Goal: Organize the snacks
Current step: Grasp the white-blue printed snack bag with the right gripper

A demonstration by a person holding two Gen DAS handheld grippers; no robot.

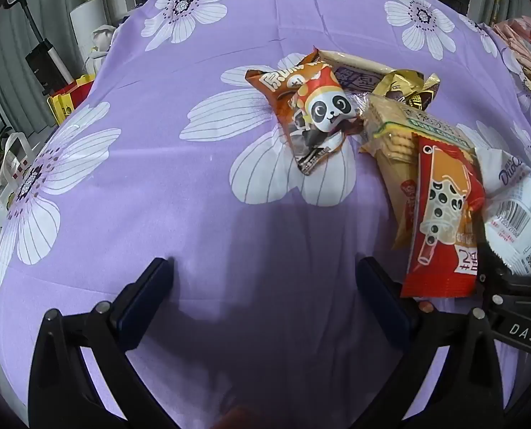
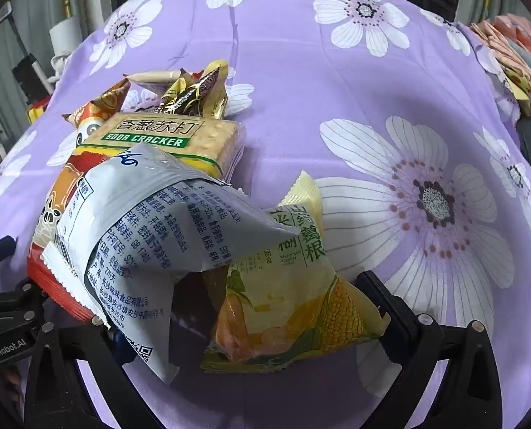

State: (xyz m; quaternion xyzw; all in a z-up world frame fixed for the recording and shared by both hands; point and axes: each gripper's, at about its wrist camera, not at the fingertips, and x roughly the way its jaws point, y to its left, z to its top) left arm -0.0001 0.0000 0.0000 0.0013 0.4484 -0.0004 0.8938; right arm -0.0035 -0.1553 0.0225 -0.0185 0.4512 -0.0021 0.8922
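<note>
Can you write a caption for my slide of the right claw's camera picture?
Open right claw around a yellow corn-print snack packet and a white printed snack bag on a purple flowered cloth.

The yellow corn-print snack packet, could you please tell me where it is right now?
In the right wrist view, the yellow corn-print snack packet lies low in the centre, between the right gripper's open fingers, partly under the crumpled white printed packet on the purple floral cloth.

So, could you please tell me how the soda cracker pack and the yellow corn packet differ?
The soda cracker pack is a clear, blocky wrapper showing stacked crackers; the yellow corn packet is opaque and pillow-shaped with corn artwork. The cracker pack lies further off in the snack pile, while the corn packet sits between the fingers of the right tool. Both rest on the purple flowered cloth.
</note>
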